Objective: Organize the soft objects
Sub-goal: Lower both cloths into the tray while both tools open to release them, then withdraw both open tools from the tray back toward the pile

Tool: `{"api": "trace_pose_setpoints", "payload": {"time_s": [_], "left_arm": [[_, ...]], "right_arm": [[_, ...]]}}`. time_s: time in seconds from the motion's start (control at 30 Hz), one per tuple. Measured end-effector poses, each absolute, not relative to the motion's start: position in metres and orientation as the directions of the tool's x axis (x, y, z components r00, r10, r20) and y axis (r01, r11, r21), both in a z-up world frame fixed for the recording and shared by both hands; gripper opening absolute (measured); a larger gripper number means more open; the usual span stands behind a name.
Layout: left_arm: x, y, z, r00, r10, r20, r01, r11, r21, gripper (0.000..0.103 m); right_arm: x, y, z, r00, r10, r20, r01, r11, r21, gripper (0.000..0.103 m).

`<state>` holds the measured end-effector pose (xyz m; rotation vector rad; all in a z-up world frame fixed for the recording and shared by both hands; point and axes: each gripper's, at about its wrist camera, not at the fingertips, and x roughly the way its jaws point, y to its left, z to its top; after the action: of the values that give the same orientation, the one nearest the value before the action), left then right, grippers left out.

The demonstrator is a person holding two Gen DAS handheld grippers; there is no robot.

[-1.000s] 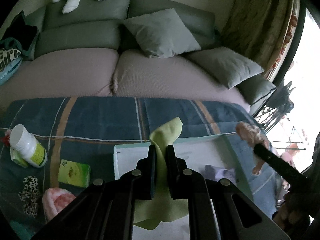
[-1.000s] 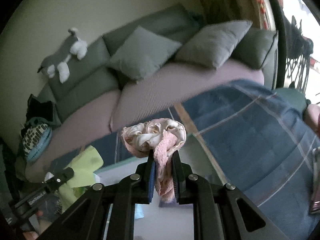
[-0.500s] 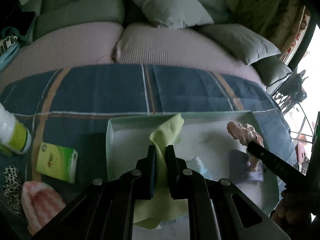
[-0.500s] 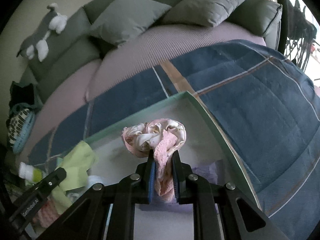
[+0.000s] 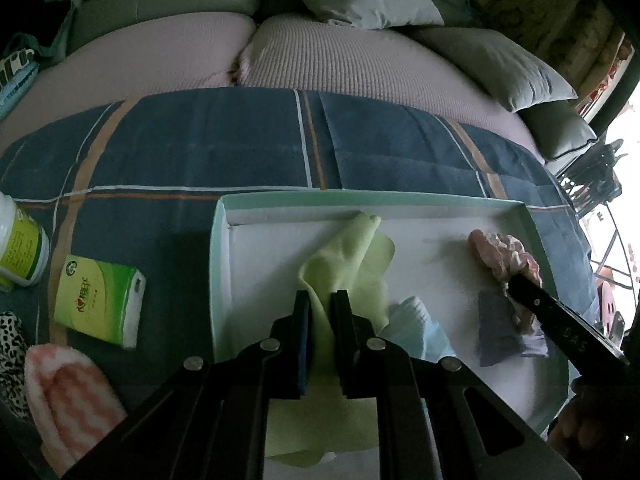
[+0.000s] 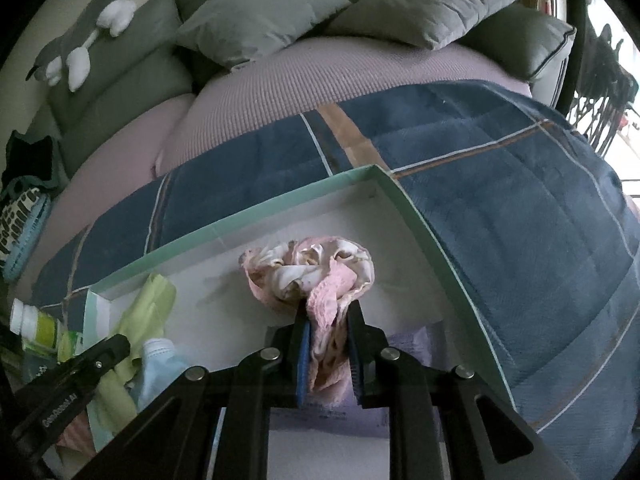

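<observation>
My left gripper (image 5: 321, 298) is shut on a yellow-green cloth (image 5: 352, 256) and holds it low over the left half of a white box with a green rim (image 5: 360, 196). My right gripper (image 6: 326, 314) is shut on a crumpled pink and white cloth (image 6: 310, 266) over the right half of the box (image 6: 256, 210). The pink cloth also shows in the left wrist view (image 5: 500, 250), and the green cloth in the right wrist view (image 6: 148, 312). A light blue cloth (image 5: 420, 328) and a purple cloth (image 5: 496, 328) lie inside the box.
The box sits on a blue plaid blanket (image 5: 200, 148). Left of it lie a green tissue pack (image 5: 98, 300), a white and green bottle (image 5: 18, 244), a pink striped fluffy item (image 5: 64, 392) and a leopard-print item (image 5: 10, 344). A sofa with grey cushions (image 6: 256, 16) and a plush toy (image 6: 84, 40) stands behind.
Both grippers have moved down and forward with their cloths, from above the box's near edge to low over its inside. Both stay shut.
</observation>
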<state>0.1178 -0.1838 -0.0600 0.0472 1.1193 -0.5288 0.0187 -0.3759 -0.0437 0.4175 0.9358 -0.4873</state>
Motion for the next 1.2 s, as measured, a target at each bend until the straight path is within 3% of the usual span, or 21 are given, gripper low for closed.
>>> {"api": "trace_pose_setpoints", "payload": {"time_s": [0.07,0.13,0.23,0.3,0.47,0.87,0.93,1.2], "left_arm": [[0.117,-0.182,-0.055,0.328,-0.386,-0.862,0.427,0.875,-0.23,0.029],[0.118,-0.181,-0.051,0.332,-0.393,-0.858,0.424,0.874,-0.237,0.048],[0.117,-0.178,-0.042,0.341,-0.403,-0.849,0.42,0.873,-0.246,0.052],[0.116,-0.177,-0.035,0.355,-0.398,-0.846,0.421,0.876,-0.235,0.053],[0.115,-0.168,-0.017,0.397,-0.389,-0.831,0.408,0.886,-0.22,0.075],[0.117,-0.15,-0.007,0.454,-0.305,-0.837,0.359,0.923,-0.141,0.094],[0.118,-0.147,-0.008,0.467,-0.292,-0.834,0.35,0.928,-0.129,0.097],[0.121,-0.128,-0.009,0.494,-0.285,-0.821,0.294,0.944,-0.151,0.103]], "right_arm": [[0.019,-0.375,-0.04,0.5,-0.226,-0.836,0.563,0.818,0.116,0.02],[0.017,-0.374,-0.034,0.504,-0.232,-0.832,0.56,0.822,0.109,0.032],[0.016,-0.372,-0.026,0.494,-0.247,-0.834,0.568,0.818,0.094,0.051],[0.015,-0.37,-0.023,0.492,-0.243,-0.836,0.566,0.819,0.094,0.052],[0.012,-0.366,-0.015,0.475,-0.245,-0.845,0.567,0.82,0.081,0.067],[0.005,-0.364,-0.014,0.423,-0.237,-0.875,0.583,0.81,0.062,0.089],[0.006,-0.362,-0.015,0.424,-0.231,-0.876,0.578,0.813,0.066,0.097],[0.004,-0.36,-0.011,0.447,-0.227,-0.865,0.57,0.818,0.08,0.103]]}}
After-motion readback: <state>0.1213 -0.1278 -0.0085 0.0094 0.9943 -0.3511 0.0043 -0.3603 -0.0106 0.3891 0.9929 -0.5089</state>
